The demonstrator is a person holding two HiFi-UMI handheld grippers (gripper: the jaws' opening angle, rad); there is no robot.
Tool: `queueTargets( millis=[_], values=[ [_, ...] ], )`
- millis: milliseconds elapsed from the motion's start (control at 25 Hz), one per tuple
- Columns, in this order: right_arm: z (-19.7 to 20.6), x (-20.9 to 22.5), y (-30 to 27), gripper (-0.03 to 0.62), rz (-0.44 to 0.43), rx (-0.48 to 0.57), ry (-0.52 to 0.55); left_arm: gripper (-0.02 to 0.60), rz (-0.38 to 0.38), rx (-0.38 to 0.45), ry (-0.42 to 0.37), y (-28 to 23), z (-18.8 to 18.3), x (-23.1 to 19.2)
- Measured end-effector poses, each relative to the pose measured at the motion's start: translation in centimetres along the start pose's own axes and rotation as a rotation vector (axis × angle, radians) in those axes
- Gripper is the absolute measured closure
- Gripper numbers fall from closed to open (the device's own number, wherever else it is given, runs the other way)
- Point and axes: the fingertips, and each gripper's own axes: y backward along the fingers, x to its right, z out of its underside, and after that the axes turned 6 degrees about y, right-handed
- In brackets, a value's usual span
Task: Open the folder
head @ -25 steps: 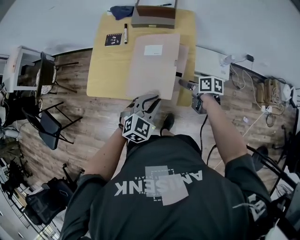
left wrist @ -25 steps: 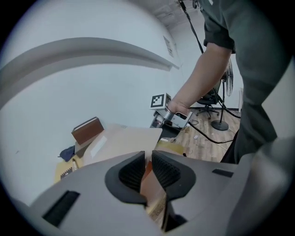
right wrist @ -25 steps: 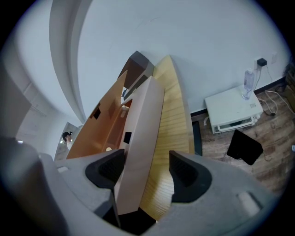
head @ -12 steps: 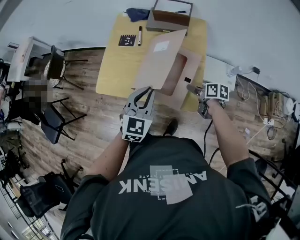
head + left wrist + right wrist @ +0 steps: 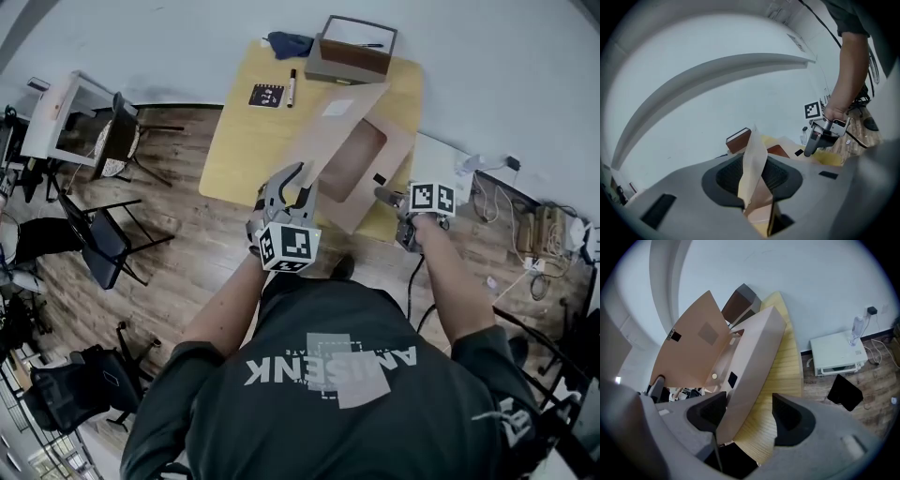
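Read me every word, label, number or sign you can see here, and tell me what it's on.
"ANISENK", upside down, middle letters unclear: shirt.
White label on folder: too small to read.
Black card on table: print too small.
Marker cubes: square patterns, no words.

You have soft, even, fairly bright indoor light. The raised cover of the tan cardboard folder (image 5: 352, 159) dims its own inside. The head view bows at its edges; both gripper views sit in dark round vignettes, their near parts blurred.
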Motion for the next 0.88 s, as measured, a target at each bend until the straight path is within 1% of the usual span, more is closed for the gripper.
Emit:
queueTargets(
  millis=[40, 80, 120, 240, 320, 400, 560, 720, 880],
  values=[
    [0.0, -0.1, 0.0, 0.303, 0.000, 0.001, -0.001, 0.483, 0.004, 0.002, 0.004, -0.2, -0.2, -0.1],
    [0.0, -0.1, 0.0, 0.303, 0.000, 0.001, -0.003, 0.527, 0.005, 0.000, 0.012, -0.3, -0.2, -0.3],
    [0.0, -0.2, 0.0, 0.303, 0.000, 0.002, -0.006, 0.552, 0.005, -0.005, 0.020, -0.4, -0.1, -0.6],
    [0.2, -0.2, -0.1, 0.301, -0.003, 0.004, -0.017, 0.566, 0.016, -0.025, 0.042, -0.4, 0.4, -1.4],
    [0.2, -0.1, -0.1, 0.292, -0.007, 0.008, -0.028, 0.572, 0.024, -0.030, 0.071, -0.1, 0.6, -2.2],
    [0.3, 0.0, 0.2, 0.289, -0.004, 0.010, -0.037, 0.574, 0.013, -0.036, 0.119, 0.4, 0.8, -3.7],
    [0.3, 0.2, 0.6, 0.289, 0.014, -0.001, -0.021, 0.577, -0.033, -0.042, 0.244, 1.3, 1.8, -7.7],
    [0.0, 0.8, 1.0, 0.289, 0.028, 0.004, -0.031, 0.577, -0.084, -0.070, 0.342, 2.5, 3.9, -11.5],
    [-0.2, 1.3, 1.8, 0.289, 0.056, 0.014, -0.038, 0.577, -0.117, -0.108, 0.429, 4.1, 6.8, -14.1]
  ],
)
